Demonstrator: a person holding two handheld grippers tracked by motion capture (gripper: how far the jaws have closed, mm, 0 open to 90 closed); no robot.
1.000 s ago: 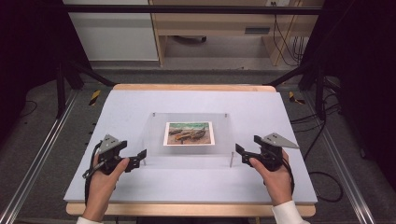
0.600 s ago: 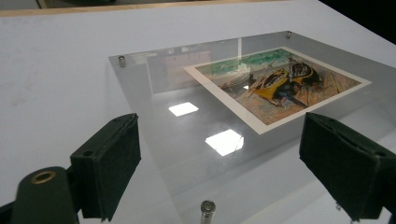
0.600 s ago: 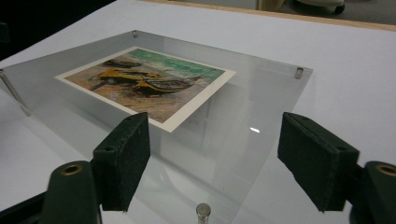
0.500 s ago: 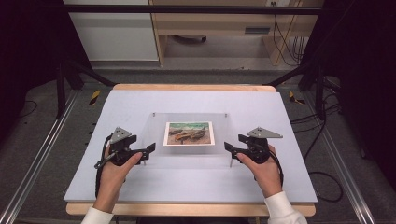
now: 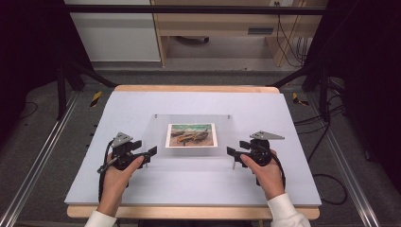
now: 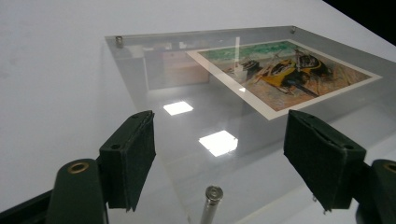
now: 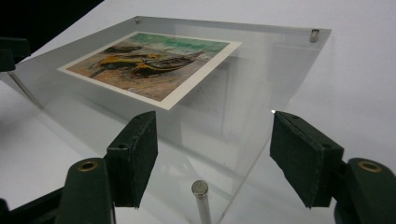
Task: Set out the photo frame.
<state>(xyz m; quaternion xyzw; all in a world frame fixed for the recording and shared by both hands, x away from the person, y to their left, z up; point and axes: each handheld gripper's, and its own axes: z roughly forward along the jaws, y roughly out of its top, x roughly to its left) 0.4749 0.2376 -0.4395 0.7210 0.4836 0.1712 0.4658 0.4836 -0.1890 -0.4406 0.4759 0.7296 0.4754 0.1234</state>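
- High view: the clear acrylic picture frame on metal standoff legs (image 5: pixel 191 137), with its colour print of beached boats (image 5: pixel 191 135), sits at the centre of the pale lilac table top (image 5: pixel 142 101). Your left gripper (image 5: pixel 150 152) is at lower left of centre, its tips at the frame's near left corner; your right gripper (image 5: pixel 231 151) mirrors it at lower right, tips at the near right corner. Your hands enter from the bottom edge.
- Left gripper view: your two black pads (image 6: pixel 128 158) stand apart at the bottom of the picture, having just been closing. The frame's near corner and its silver standoff pin (image 6: pixel 211 203) lie between them, touched by neither pad, so the jaws are open. The print lies at upper right.
- Right gripper view: your pads (image 7: pixel 133 156) are also spread, having narrowed a moment ago. The other near corner and its silver post (image 7: pixel 201 196) sit in the gap, with clear space either side. The print lies at upper left.
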